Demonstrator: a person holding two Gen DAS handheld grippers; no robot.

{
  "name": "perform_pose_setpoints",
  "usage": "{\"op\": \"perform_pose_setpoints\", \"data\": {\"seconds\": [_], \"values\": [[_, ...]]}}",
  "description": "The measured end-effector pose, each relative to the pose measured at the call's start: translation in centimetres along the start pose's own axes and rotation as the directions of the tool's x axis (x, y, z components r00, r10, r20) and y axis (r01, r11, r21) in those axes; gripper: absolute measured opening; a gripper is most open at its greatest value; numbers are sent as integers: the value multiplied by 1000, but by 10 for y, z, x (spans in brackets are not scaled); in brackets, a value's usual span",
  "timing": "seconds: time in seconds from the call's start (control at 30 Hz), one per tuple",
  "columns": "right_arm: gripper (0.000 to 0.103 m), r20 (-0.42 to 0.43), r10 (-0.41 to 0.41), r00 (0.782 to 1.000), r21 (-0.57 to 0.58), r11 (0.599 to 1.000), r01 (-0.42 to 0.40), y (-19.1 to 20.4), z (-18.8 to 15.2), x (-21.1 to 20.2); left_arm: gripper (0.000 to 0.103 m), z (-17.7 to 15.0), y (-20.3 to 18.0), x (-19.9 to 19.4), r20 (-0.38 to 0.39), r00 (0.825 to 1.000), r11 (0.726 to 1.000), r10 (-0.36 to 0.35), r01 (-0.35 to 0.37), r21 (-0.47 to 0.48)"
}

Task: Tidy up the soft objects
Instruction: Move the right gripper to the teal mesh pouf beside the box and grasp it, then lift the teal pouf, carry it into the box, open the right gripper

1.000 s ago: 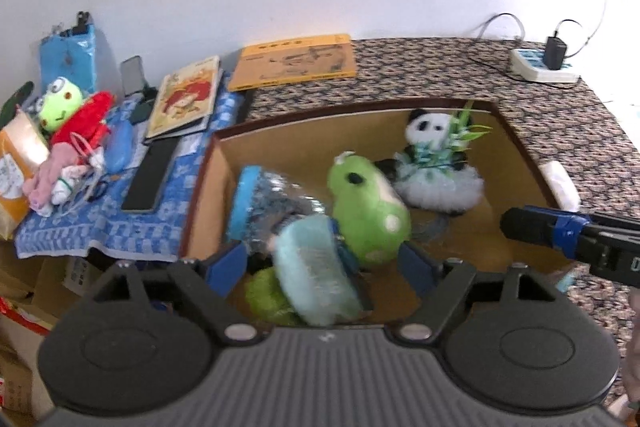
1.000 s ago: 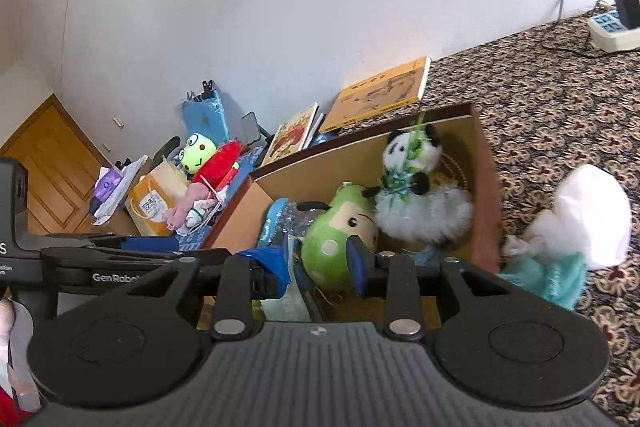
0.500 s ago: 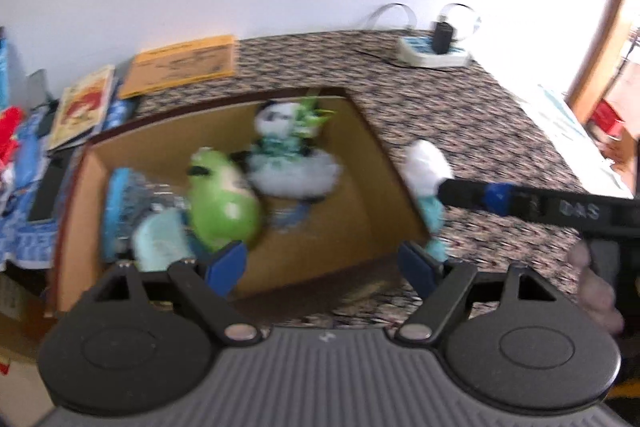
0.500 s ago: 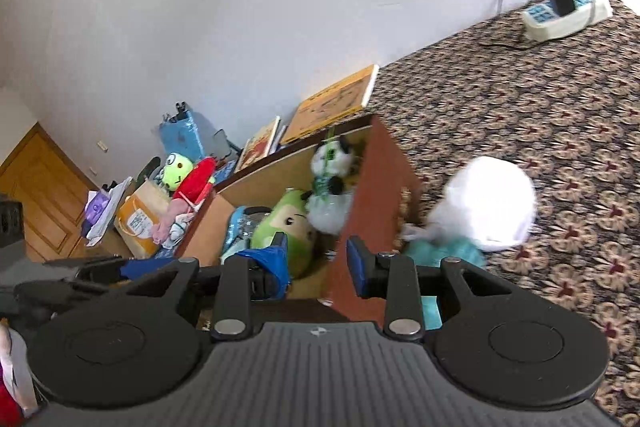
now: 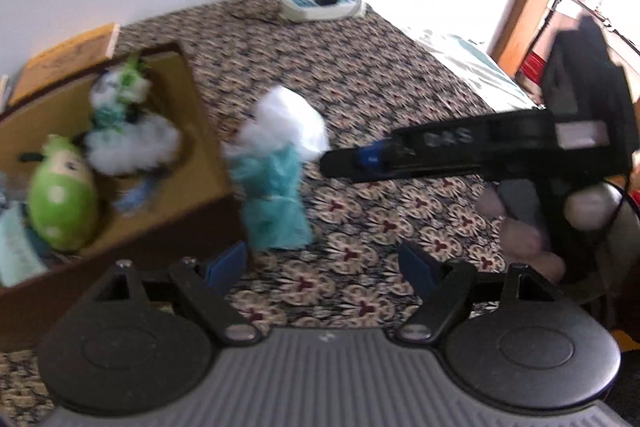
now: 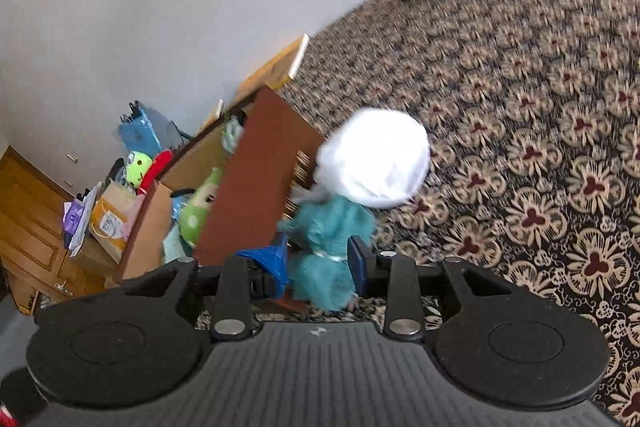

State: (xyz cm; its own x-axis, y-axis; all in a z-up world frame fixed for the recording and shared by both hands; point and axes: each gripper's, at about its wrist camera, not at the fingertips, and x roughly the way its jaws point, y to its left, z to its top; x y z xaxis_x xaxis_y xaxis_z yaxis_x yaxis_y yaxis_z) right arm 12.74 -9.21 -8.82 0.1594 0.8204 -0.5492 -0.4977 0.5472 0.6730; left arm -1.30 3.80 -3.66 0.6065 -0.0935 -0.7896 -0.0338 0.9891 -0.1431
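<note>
One cardboard box (image 5: 200, 131) stands on the patterned table (image 5: 400, 99) and serves as the landmark. Two plush toys are clearly visible inside it: one green spotted toy (image 5: 62, 203) and one panda toy (image 5: 120, 131); further pale blue items at the box's near end are too blurred to count. One white-and-teal plush toy (image 5: 276, 163) lies on the table outside the box, just beside its brown side wall, white head away from the cameras. One power strip (image 5: 320, 5) sits well beyond the box, at the wall. One orange book (image 5: 68, 63) lies behind the box.

Left gripper (image 5: 320, 267): jaws wide apart, nothing between them, positioned just on the near side of the teal toy's lower end. Right gripper (image 6: 318, 263): jaws have just been opening; the teal lower body of the toy (image 6: 336, 247) lies between the blue fingers (image 6: 272, 263), and pad contact cannot be confirmed through the blur.
</note>
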Motion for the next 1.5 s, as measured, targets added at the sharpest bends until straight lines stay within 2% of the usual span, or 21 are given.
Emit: {"op": "perform_pose_setpoints", "data": {"seconds": [0.27,0.4,0.57,0.6,0.73,0.8,0.93,1.03,1.17,1.23,1.33,1.4,1.5], "values": [[20,-79,39,996,41,999,-36,-23,9,30,81,-8,-16,39,-36,999,1000,8,-8,-8],[20,-122,41,992,39,999,-37,-26,18,46,81,-9,-19,53,-58,997,998,54,-55,-5],[20,-144,88,986,91,993,-75,-34,23,60,81,-8,-22,54,-45,994,995,96,-96,-4],[15,-143,104,984,91,992,-91,-35,23,61,81,-8,-22,53,-40,993,994,109,-109,-3],[3,-118,128,985,-15,991,-131,-30,20,53,81,-6,-20,53,-21,992,992,126,-126,-11],[0,-119,148,982,-33,988,-153,-31,19,48,81,-5,-20,53,-15,992,992,123,-123,-13],[0,-104,162,981,-40,985,-167,-40,17,30,81,-3,-22,59,-4,991,991,132,-132,-2],[0,-89,135,987,-45,989,-139,-50,16,16,81,1,-29,64,8,989,989,148,-148,19],[0,-86,140,986,-16,990,-142,-61,22,9,81,4,-40,72,54,966,964,252,-255,73],[5,-98,147,984,-23,988,-149,-57,25,9,81,3,-43,78,57,956,954,287,-291,77],[7,-127,163,978,-37,985,-169,-45,34,14,81,1,-45,83,72,946,944,315,-321,77],[8,-153,159,975,-105,979,-176,-30,41,21,81,0,-45,86,78,937,936,340,-345,64],[8,-202,200,959,-187,953,-238,-8,50,31,81,-5,-41,85,66,943,945,327,-328,4]]}}
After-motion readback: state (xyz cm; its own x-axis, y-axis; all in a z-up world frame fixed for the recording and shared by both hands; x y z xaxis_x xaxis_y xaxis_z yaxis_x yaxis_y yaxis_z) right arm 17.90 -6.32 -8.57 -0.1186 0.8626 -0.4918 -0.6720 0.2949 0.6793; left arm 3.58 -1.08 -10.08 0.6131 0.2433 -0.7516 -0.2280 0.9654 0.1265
